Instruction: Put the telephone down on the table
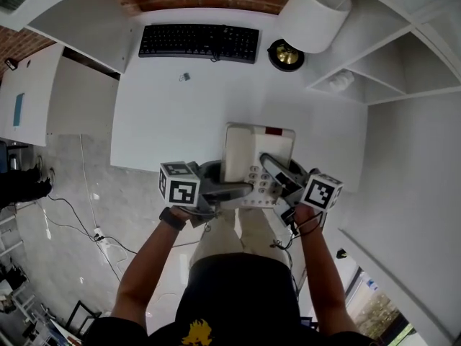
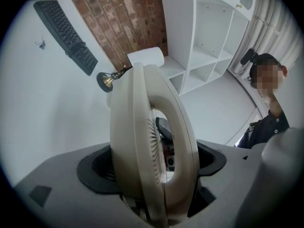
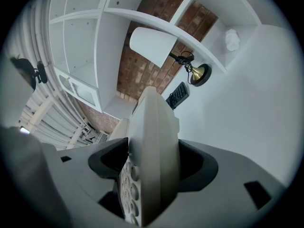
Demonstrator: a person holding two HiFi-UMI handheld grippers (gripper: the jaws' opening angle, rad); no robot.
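A cream desk telephone (image 1: 253, 161) with a keypad and a red patch at its top is held over the front edge of the white table (image 1: 166, 114); whether it touches the table I cannot tell. My left gripper (image 1: 241, 189) is shut on its left side, over the handset (image 2: 152, 146), which fills the space between the jaws (image 2: 152, 175). From the right, my right gripper (image 1: 277, 173) is shut on the telephone body (image 3: 152, 146), whose keypad buttons show between the jaws (image 3: 151, 175).
A black keyboard (image 1: 199, 42) lies at the table's far edge, with a small clip (image 1: 185, 77) in front of it. A lamp with a white shade (image 1: 315, 13) and brass base (image 1: 287, 55) stands at the far right. White shelves (image 1: 392, 56) flank the right. A person (image 2: 268, 113) stands beside them.
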